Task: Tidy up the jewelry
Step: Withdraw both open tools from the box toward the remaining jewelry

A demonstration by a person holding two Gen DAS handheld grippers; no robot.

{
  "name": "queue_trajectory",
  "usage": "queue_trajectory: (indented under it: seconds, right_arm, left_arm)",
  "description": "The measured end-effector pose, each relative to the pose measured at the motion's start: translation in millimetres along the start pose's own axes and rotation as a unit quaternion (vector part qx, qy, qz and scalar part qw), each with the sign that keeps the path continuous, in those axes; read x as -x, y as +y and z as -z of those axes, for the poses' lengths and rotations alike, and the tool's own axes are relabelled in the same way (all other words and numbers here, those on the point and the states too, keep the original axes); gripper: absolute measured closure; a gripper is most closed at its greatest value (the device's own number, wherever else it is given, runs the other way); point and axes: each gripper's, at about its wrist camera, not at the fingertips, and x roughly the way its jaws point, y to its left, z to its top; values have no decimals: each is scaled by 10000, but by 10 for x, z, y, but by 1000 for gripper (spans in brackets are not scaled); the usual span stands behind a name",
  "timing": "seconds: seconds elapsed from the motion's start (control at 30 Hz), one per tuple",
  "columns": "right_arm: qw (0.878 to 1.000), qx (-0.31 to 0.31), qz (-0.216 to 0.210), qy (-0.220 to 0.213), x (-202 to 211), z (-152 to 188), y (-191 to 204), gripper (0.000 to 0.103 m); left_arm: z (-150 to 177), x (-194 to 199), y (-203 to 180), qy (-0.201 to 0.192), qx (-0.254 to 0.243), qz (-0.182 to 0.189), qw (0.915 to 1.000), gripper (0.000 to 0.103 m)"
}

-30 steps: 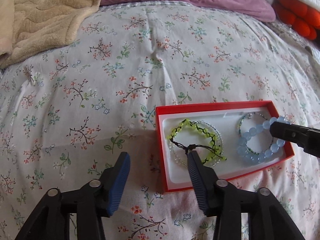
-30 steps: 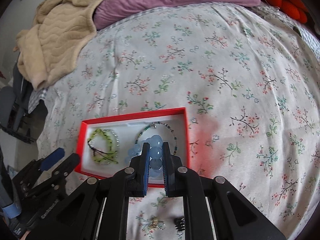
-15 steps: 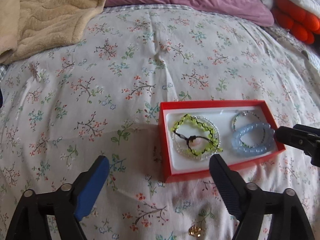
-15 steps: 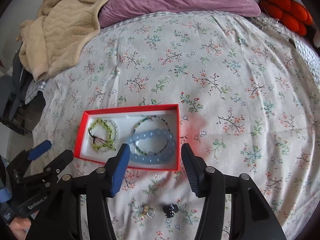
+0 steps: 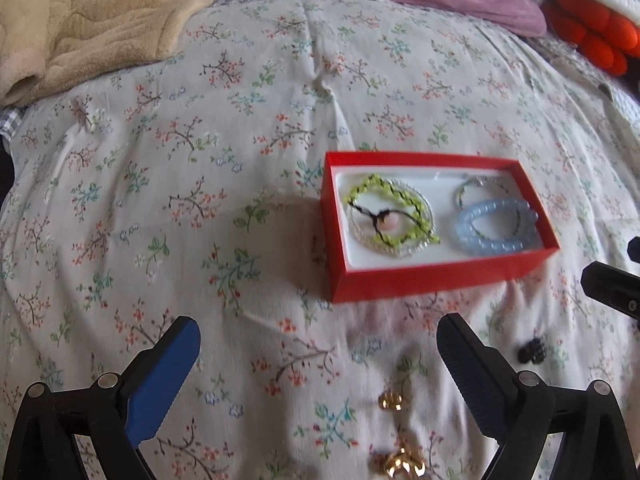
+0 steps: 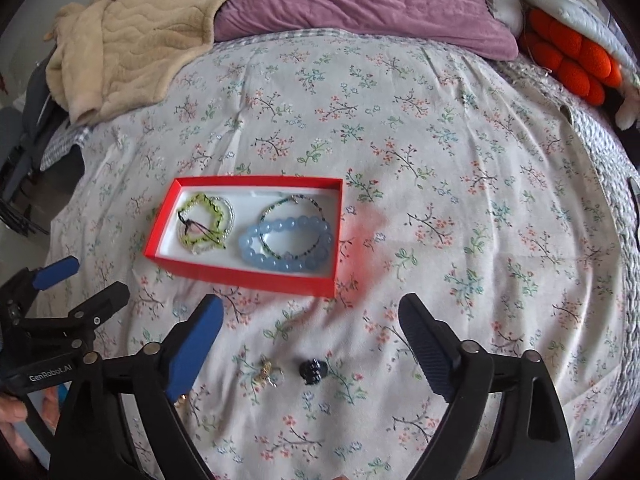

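A red box (image 6: pixel 244 276) sits mid-frame on a floral bedspread (image 6: pixel 440 160), holding a green bracelet (image 6: pixel 202 222) at its left end and a pale blue bead bracelet (image 6: pixel 286 262) with a thin beaded bangle (image 6: pixel 298 200) at its right. Both claws hover below it: the left claw (image 5: pixel 318 356) and the right claw (image 6: pixel 310 330) are each spreading wide, jaws still opening, nothing between them. The bracelets appear sorted, so the step in hand looks like turning to the loose pieces on the bedspread: a gold trinket (image 6: pixel 268 374) and a small dark piece (image 6: pixel 314 372), low in the frame between the right claw's fingers. The next move likely calls for lowering one claw over a piece and pinching carefully, since both are tiny against soft fabric.
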Motion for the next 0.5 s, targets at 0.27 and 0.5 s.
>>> queue_trajectory:
  seconds: [0.27,0.5]
  right_arm:
    - [10000,48,-27,43,95,187,12,8]
    - [9999,132,-12,92,152,367,36,0]
  left_arm:
    - [149,89,-32,118,45,340,9993,5]
    - [312,140,-45,104,-99,348,9993,5]
